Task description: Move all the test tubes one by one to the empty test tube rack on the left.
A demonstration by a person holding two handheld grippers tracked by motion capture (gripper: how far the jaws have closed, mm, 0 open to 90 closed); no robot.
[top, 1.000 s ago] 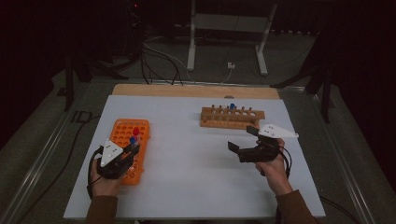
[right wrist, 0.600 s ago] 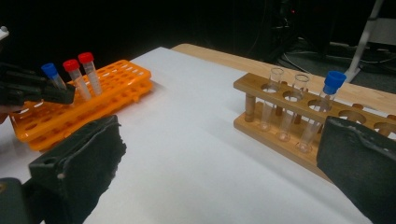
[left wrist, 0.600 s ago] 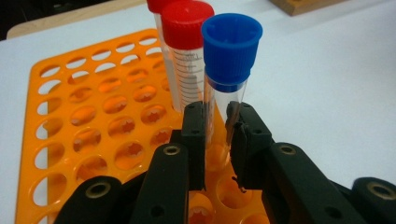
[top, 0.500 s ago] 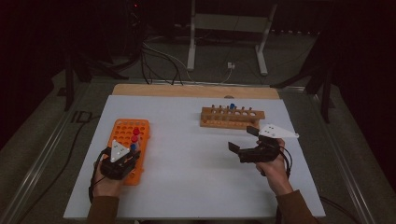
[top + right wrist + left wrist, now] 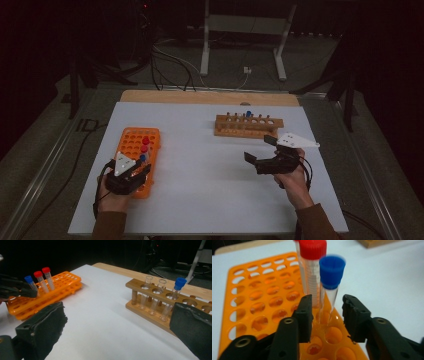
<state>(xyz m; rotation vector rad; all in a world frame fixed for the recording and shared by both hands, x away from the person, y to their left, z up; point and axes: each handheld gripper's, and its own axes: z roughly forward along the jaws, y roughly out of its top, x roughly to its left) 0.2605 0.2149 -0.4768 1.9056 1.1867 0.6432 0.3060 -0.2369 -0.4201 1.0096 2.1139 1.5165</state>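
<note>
An orange tube rack (image 5: 131, 141) lies at the table's left, also seen in the left gripper view (image 5: 262, 290). In it stand two red-capped tubes (image 5: 312, 255) and a blue-capped tube (image 5: 331, 275). My left gripper (image 5: 327, 312) straddles the blue-capped tube low on its glass. Its jaws have just been opening, and a gap shows on each side of the tube, which stands in a hole. From above, this gripper (image 5: 141, 167) sits over the rack's near end. My right gripper (image 5: 260, 149) hovers wide open and empty at the right, facing the wooden rack (image 5: 150, 305).
The wooden rack (image 5: 248, 127) at the back right holds one blue-capped tube (image 5: 178, 285) and two uncapped glass tubes (image 5: 146, 290). White tabletop (image 5: 200, 170) lies bare between the racks. A wooden strip (image 5: 210, 96) runs along the far edge.
The left gripper has shifted slightly over the orange rack's near end and its top plate has turned. The right gripper has kept still.
</note>
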